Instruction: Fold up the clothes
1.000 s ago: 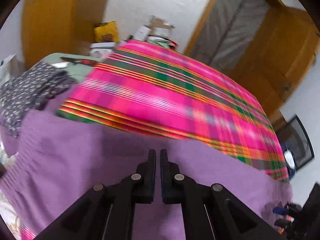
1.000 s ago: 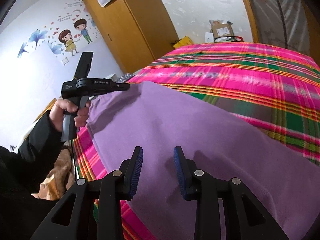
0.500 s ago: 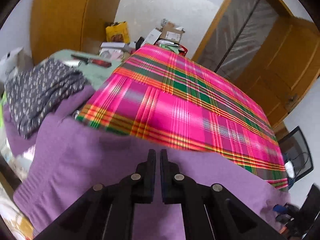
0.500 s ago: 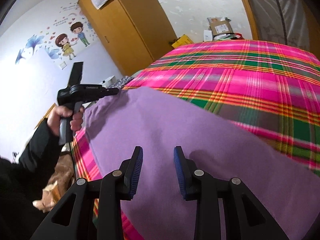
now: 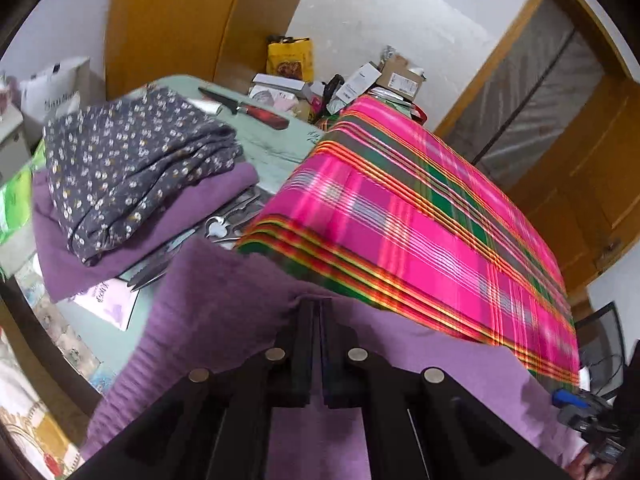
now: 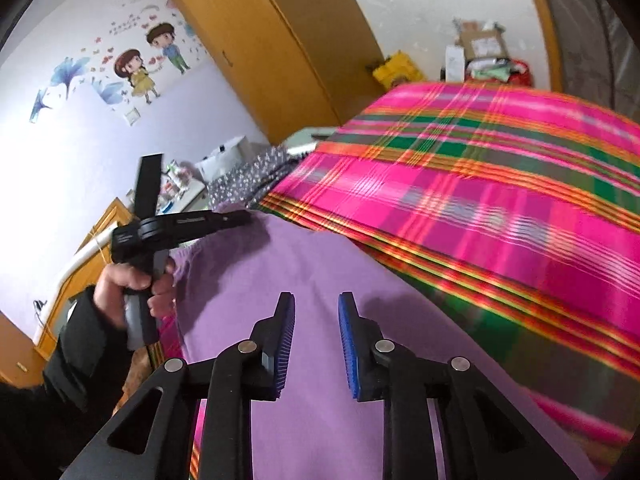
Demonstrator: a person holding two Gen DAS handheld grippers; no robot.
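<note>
My left gripper (image 5: 320, 312) has its jaws clenched; the 2 fingers meet with only a slit between them. A raised ridge of the purple garment (image 5: 224, 288) comes up to their tips. Whether cloth is pinched between them, I cannot tell.

My right gripper (image 6: 316, 308) has its jaws closing. A clear gap remains between the 2 blue pads (image 6: 347, 332). The pads hover over the garment (image 6: 304, 280) and do not press on it; nothing sits between them.

The garment lies spread across the near part of the plaid cover (image 5: 420, 232). Its ribbed edge hangs off the cover's left side in the left wrist view.

In the right wrist view, a hand (image 6: 132, 284) in a black sleeve (image 6: 76, 356) grips the left gripper's handle, and that gripper (image 6: 236, 218) reaches the garment's far-left corner.

Left of the cover, a floral garment (image 5: 132, 168) lies on a folded purple one (image 5: 160, 236), which rests on a pale green surface (image 5: 272, 140). A knife (image 5: 256, 110) with a red handle lies on that surface further back. Boxes (image 5: 400, 76) and a yellow bag (image 5: 290, 58) stand against the wall.
</note>
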